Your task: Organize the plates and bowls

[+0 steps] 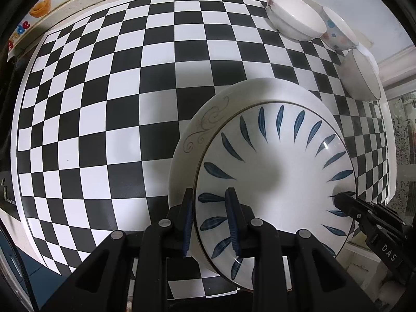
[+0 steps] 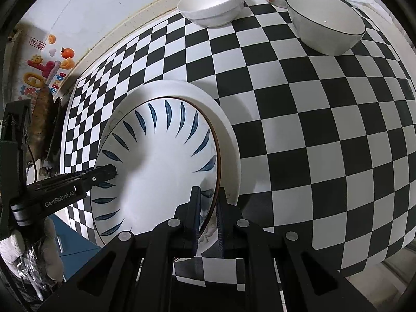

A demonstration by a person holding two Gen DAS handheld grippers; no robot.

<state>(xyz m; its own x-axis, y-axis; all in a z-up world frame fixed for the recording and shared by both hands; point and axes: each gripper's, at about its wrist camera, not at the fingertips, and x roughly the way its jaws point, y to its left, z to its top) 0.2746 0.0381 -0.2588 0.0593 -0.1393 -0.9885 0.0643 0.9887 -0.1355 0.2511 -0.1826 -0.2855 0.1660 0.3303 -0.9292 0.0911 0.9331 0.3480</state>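
On left gripper: "GenRobot.AI"; right gripper: "DAS".

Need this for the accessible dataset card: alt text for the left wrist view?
The left gripper clamps the rim of a blue-leaf plate above a white plate; the right gripper grips its opposite edge. Three bowls sit at the far corner of the checkered mat.
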